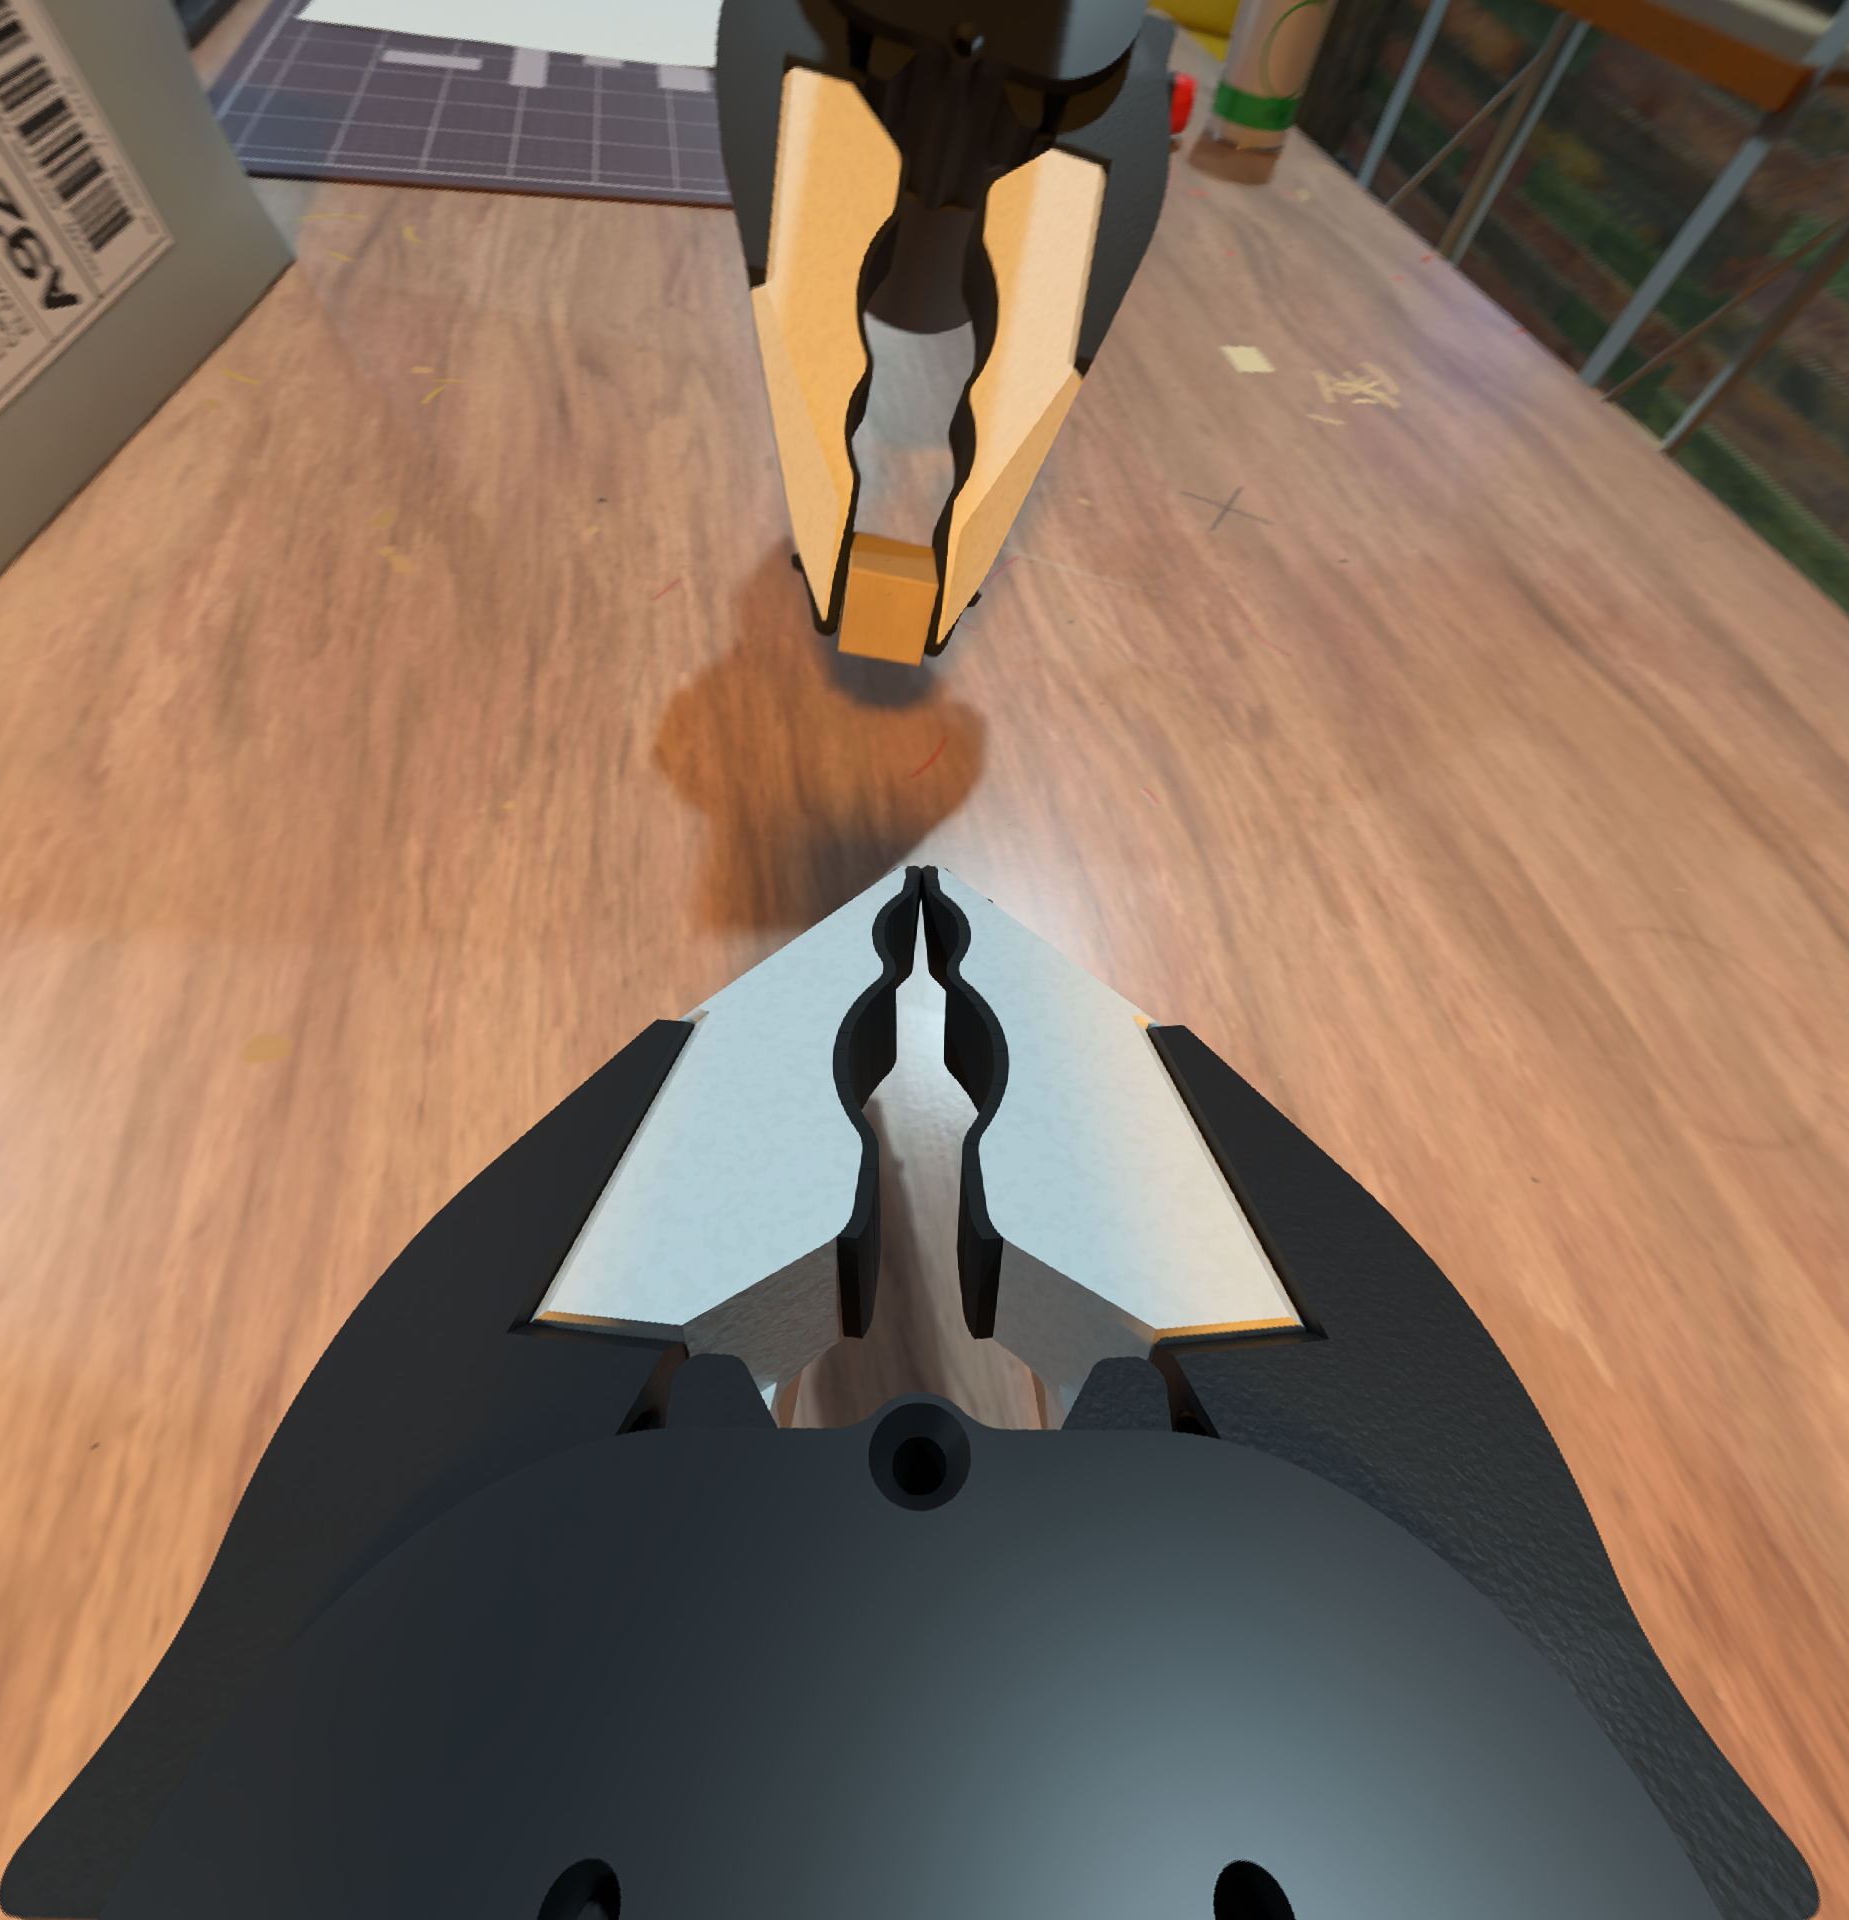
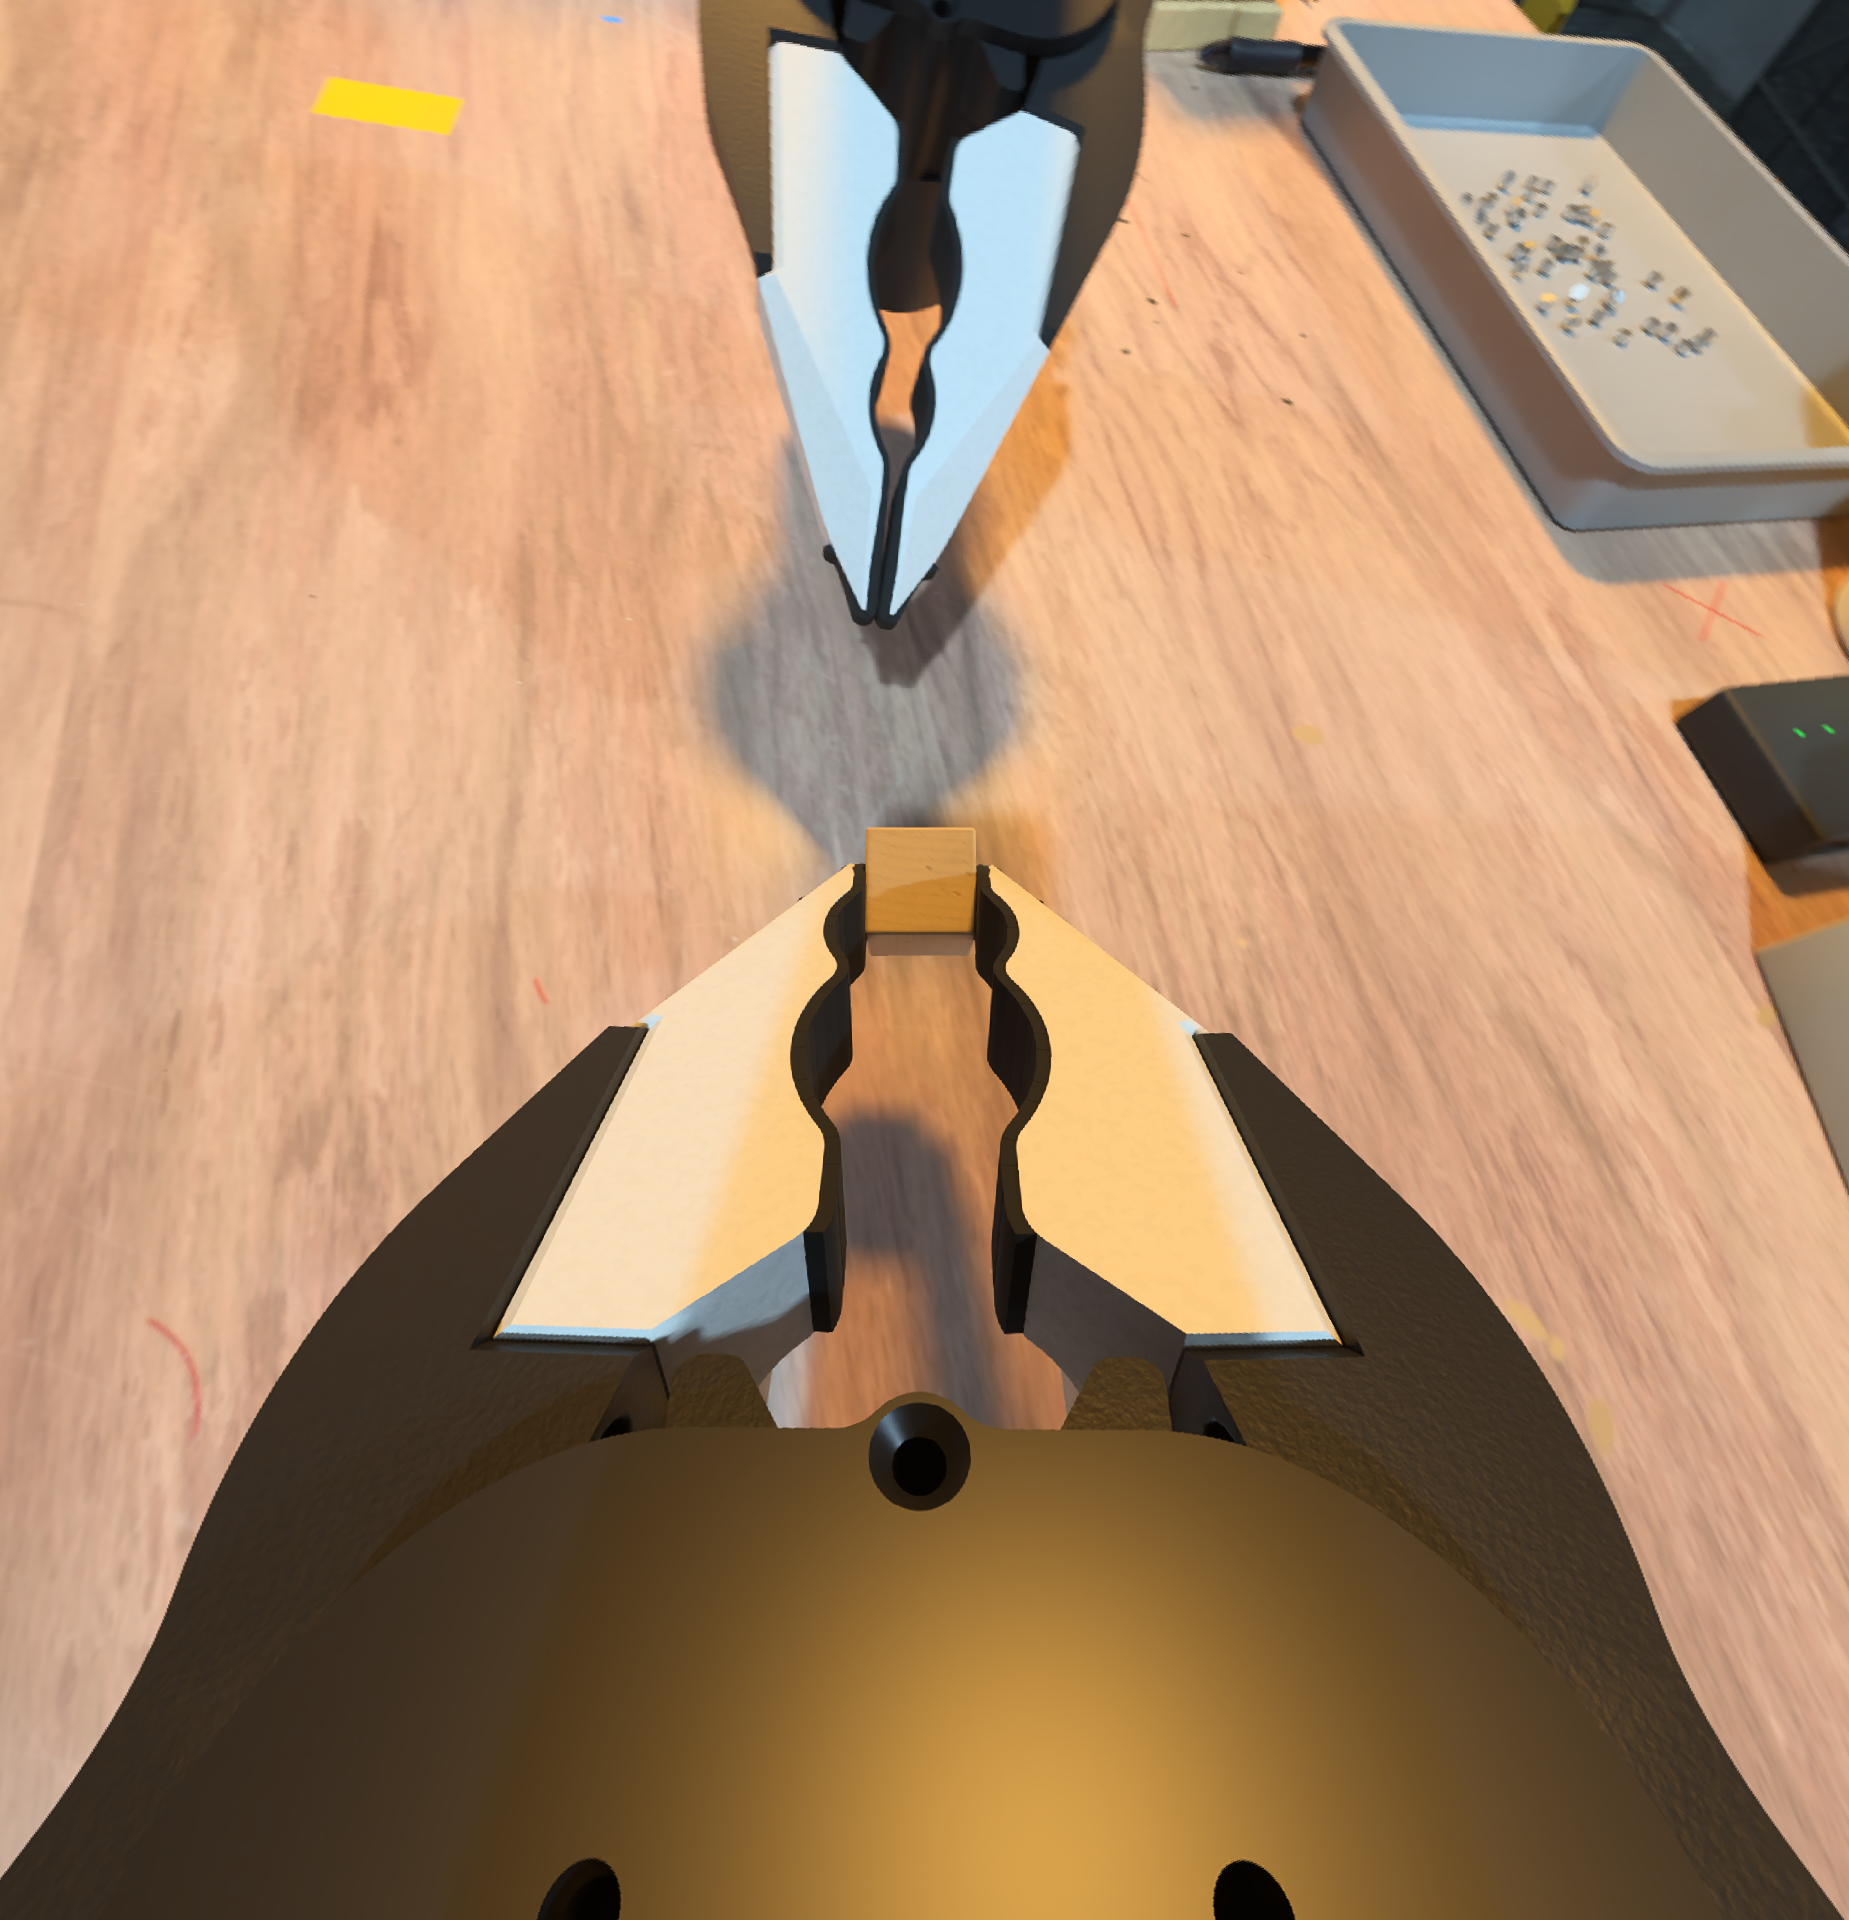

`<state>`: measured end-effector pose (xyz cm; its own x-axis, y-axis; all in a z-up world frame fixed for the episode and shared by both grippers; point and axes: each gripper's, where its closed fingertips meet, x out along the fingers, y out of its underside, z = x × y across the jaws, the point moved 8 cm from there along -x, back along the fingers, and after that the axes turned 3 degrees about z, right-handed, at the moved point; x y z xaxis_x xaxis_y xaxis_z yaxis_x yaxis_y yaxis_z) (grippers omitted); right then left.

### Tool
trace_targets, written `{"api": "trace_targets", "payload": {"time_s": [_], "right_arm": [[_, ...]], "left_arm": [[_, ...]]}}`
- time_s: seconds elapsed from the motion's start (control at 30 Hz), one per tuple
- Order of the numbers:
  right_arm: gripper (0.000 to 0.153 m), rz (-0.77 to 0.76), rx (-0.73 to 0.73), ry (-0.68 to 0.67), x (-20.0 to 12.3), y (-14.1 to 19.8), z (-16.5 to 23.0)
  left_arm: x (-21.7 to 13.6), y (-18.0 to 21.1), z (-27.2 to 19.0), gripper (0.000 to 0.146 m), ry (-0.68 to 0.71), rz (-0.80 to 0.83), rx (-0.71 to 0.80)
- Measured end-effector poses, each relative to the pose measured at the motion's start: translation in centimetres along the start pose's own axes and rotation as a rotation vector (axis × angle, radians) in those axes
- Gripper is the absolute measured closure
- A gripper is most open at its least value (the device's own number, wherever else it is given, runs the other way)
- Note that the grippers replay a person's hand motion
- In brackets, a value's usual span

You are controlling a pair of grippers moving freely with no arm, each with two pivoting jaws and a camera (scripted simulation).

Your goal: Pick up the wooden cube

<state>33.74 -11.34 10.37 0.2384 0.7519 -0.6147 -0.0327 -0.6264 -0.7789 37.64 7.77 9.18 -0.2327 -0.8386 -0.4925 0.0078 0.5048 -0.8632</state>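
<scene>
right gripper (image 2: 920, 883) pinches the wooden cube (image 2: 920, 881) at its fingertips — the lift likely comes next; left gripper (image 1: 920, 878) closed, empty — idle.

Both views brightly and warmly lit; light seems to come from above; soft-edged dark shadows are cast on the table (image 1: 380, 831) under the right gripper (image 1: 884, 613) and the cube (image 1: 887, 597); in the right wrist view a lobed shadow is seen below the left gripper (image 2: 878, 613); a pale sheen is noted on the wood near the left gripper's tips; a soft highlight is seen on each near housing; wood grain is smeared and blurred toward the frame edges; strong wide-angle stretch is seen at the borders; the tray (image 2: 1730, 457) and box (image 1: 68, 260) are skewed; centre detail is sharp.
</scene>
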Motion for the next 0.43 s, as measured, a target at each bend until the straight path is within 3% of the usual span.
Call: {"api": "trace_targets", "payload": {"time_s": [0.07, 0.13, 0.27, 0.43], "right_arm": [[0.133, -0.006, 0.025, 0.03, -0.6, 0.3, -0.4], [0.133, -0.008, 0.08, 0.041, -1.7, 0.9, -1.1], [0.133, 0.137, 0.12, 0.145, -4.0, 4.2, -2.2], [0.133, 0.275, 0.154, 0.067, -3.5, 7.0, -1.8]], "left_arm": [[0.0, 0.1, 0.4, 0.141, -0.057, 0.016, -0.006], [0.0, 0.3, 0.7, 0.126, -0.094, 0.057, -0.016], [0.8, 0.0, 0.6, 0.121, -0.09, 0.091, -0.042], [3.4, -0.4, -0.1, 0.111, -0.145, 0.277, -0.01]]}}
